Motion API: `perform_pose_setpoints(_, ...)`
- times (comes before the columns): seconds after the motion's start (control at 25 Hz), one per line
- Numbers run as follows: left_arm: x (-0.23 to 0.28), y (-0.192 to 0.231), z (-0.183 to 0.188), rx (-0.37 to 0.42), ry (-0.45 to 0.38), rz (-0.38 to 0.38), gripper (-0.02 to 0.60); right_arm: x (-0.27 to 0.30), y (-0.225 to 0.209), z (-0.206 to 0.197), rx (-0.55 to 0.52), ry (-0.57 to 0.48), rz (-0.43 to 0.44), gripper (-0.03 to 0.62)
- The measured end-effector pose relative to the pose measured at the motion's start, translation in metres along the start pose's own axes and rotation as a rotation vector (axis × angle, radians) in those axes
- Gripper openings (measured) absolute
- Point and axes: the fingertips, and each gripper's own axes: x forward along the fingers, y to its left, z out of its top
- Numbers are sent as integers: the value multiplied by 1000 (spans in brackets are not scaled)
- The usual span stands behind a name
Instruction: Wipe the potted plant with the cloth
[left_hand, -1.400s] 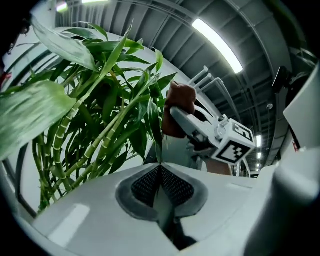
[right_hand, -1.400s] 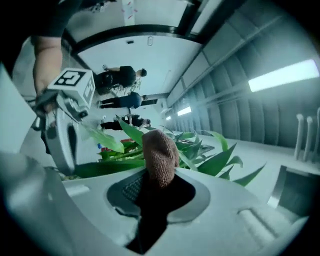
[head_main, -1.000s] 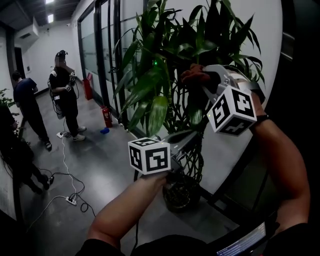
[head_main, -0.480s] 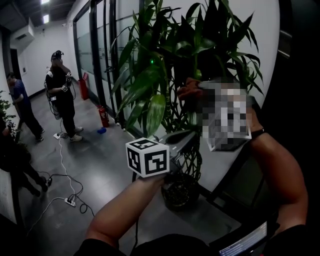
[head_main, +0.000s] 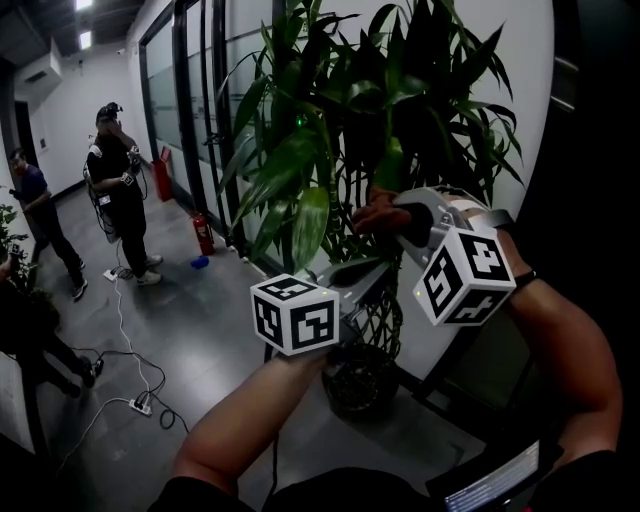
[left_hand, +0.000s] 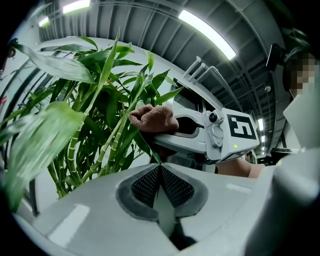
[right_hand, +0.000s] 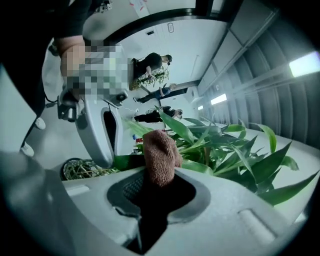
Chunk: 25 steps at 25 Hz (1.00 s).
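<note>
The potted plant (head_main: 330, 130) has long green leaves on cane stems and stands in a dark woven pot (head_main: 360, 385) against a white wall. My left gripper (head_main: 372, 272) is shut on the tip of a dark leaf (left_hand: 145, 145), which shows pinched at the jaw tips (left_hand: 159, 165). My right gripper (head_main: 385, 215) is shut on a brown cloth (right_hand: 160, 155). The cloth (left_hand: 152, 117) rests on that same leaf just above the left jaws, among the stems.
Several people stand in the hallway at the left (head_main: 120, 190). A red fire extinguisher (head_main: 203, 232) stands by the glass wall. Cables and a power strip (head_main: 140, 400) lie on the grey floor. A dark frame edge runs at the right (head_main: 590, 150).
My right gripper has come down with the cloth along the leaf toward the left gripper. The left gripper has stayed where it was, still pinching the leaf tip.
</note>
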Motion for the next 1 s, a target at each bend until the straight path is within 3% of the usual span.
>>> perform_pose_setpoints(0.2,-3,0,1,96,12,29,21,-15,24,12,106,-40,169,64)
perform_pose_setpoints(0.32,-4,-2,1,109,20,30,21,-26,38,21,159,-72,254,64)
perform_pose_setpoints(0.52,-4,-4,-3,112,30,26,21,-35,56,28,139,-77,290,64)
perform_pose_setpoints(0.64,-4,-4,-2,110,24,23,21,-37,52,29,122,-85,261,64)
perform_pose_setpoints(0.76,-5,-7,-1,107,18,18,21,-41,29,30,125,-108,177,64)
perform_pose_setpoints(1.0,-8,-8,0,106,10,25,21,-32,-66,9,34,-44,-180,64)
